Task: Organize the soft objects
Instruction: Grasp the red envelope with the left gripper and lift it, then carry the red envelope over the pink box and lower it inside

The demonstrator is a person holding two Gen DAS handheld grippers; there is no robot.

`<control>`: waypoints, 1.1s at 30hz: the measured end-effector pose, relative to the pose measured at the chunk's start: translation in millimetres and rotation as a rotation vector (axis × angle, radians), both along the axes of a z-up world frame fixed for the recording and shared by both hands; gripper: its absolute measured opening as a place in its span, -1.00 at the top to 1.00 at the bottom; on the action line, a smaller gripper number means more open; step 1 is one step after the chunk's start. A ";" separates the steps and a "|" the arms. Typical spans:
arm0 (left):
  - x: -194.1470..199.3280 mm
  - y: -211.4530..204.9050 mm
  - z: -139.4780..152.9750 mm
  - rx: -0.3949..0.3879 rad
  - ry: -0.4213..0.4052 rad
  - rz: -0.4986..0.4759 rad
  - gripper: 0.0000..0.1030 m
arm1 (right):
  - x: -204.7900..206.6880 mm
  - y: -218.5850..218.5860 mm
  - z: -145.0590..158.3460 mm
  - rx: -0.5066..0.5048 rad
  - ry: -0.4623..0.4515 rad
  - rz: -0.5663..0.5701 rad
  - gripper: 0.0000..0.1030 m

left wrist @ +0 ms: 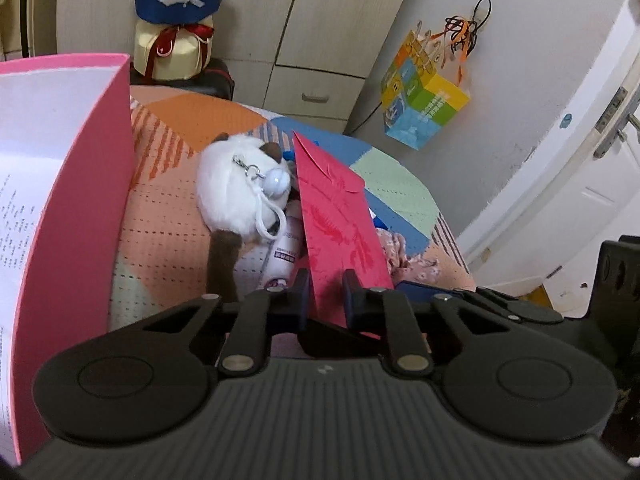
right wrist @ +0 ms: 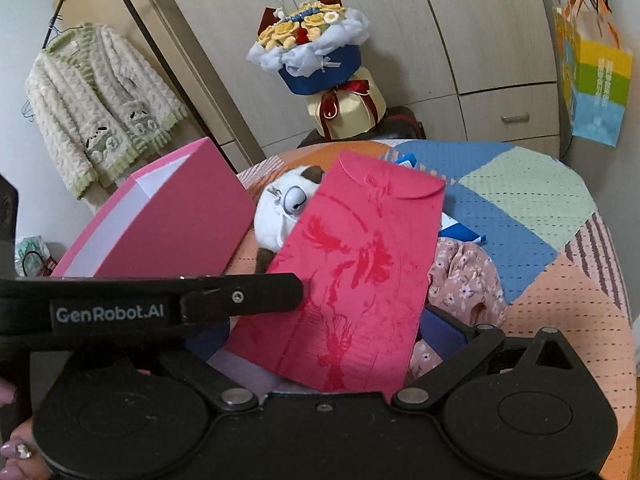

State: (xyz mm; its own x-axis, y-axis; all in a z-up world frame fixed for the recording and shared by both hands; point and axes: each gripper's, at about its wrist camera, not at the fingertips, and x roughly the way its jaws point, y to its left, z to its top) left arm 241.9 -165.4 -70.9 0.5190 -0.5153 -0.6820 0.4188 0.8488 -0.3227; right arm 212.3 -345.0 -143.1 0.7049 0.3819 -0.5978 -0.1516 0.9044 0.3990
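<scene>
Right wrist: patchwork bedspread [right wrist: 520,216], wardrobe [right wrist: 460,40], hanging cardigan [right wrist: 100,100]

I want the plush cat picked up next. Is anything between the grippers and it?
Yes. The red envelope, clamped in the left gripper, stands upright in front of the plush cat and hides much of it in the right wrist view. A white bottle lies against it.

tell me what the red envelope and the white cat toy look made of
Red envelope: apparently stiff matte paper with a glossier red embossed pattern; it keeps flat, sharp edges in the left gripper. White cat toy: plush, likely synthetic fur; fuzzy outline, brown ears and tail.
</scene>
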 end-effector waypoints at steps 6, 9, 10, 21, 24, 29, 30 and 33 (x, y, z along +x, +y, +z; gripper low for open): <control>2.0 -1.0 -2.3 -0.001 -0.003 -0.008 0.73 | 4.4 -4.9 -6.4 0.027 0.012 -0.001 -0.99; 2.9 0.5 -4.6 -0.021 0.011 -0.015 0.76 | 8.3 -8.9 -16.2 0.070 0.043 -0.005 -1.00; 2.0 0.4 -4.1 -0.015 0.004 -0.016 0.76 | 7.4 -8.9 -17.9 0.075 0.039 -0.016 -0.99; -29.2 12.7 23.9 -0.038 -0.065 -0.056 0.77 | -16.9 8.8 15.6 -0.071 -0.057 -0.047 -0.89; -41.4 20.8 34.2 -0.054 -0.078 -0.073 0.76 | -28.1 15.5 27.7 -0.102 -0.080 -0.059 -0.88; -63.0 33.6 44.8 -0.055 -0.100 -0.086 0.76 | -46.4 31.4 43.2 -0.157 -0.099 -0.061 -0.87; -67.8 37.7 46.6 -0.058 -0.101 -0.089 0.76 | -50.4 34.4 46.1 -0.160 -0.097 -0.059 -0.87; -78.8 49.0 49.1 -0.061 -0.099 -0.102 0.77 | -62.3 44.8 52.4 -0.177 -0.092 -0.056 -0.87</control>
